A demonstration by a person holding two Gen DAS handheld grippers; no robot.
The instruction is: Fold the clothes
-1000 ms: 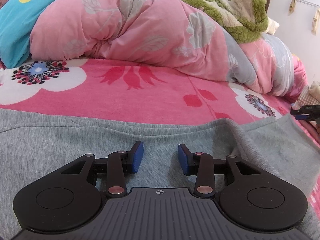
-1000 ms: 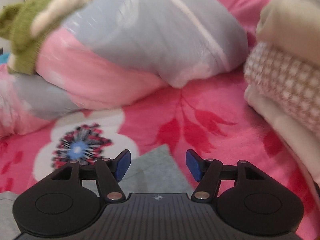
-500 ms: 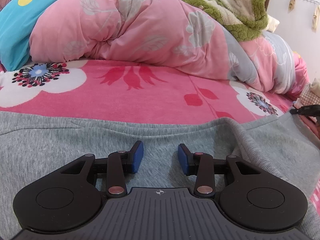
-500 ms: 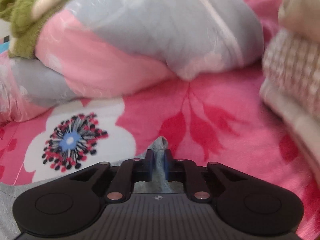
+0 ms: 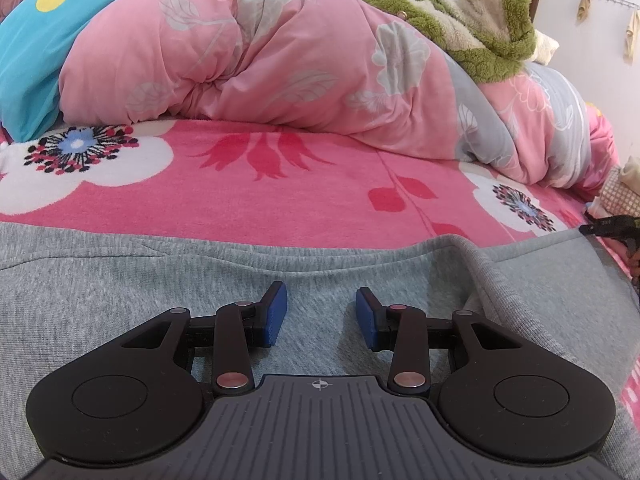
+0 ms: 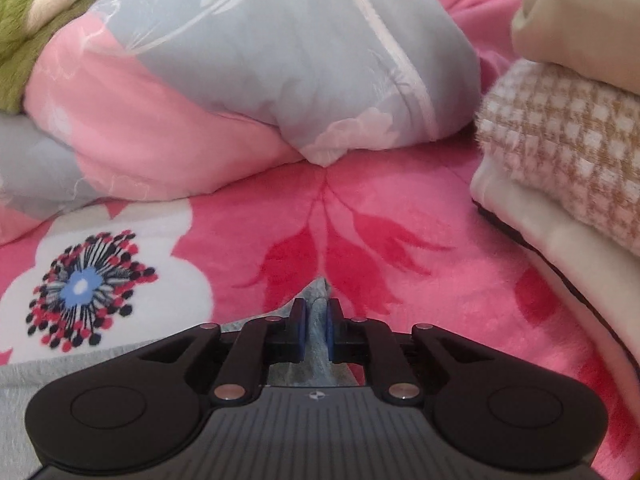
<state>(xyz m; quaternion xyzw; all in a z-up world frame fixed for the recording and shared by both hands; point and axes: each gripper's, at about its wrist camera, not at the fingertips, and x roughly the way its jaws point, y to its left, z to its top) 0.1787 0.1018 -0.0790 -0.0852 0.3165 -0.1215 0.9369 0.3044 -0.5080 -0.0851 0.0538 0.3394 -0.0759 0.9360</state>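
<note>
Right gripper (image 6: 317, 330): jaws have just been closing, then eased slightly; pads now clamp a pinched corner of the grey garment (image 5: 280, 276), which rises between them. Left gripper (image 5: 321, 316): jaws apart, empty, poised over mid-cloth. Garment lies flat on the pink blanket (image 5: 280, 200), long axis running left to right across the left view, held corner at its far right end. Judgement: the fold would carry that corner leftward, toward the left gripper.

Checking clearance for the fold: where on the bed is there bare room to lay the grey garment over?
Bare pink blanket runs between the grey garment and the rolled quilt, widest in the middle. The right end is crowded: folded stack beside the right gripper, which pinches the garment's corner. The left gripper hangs open over grey cloth.
</note>
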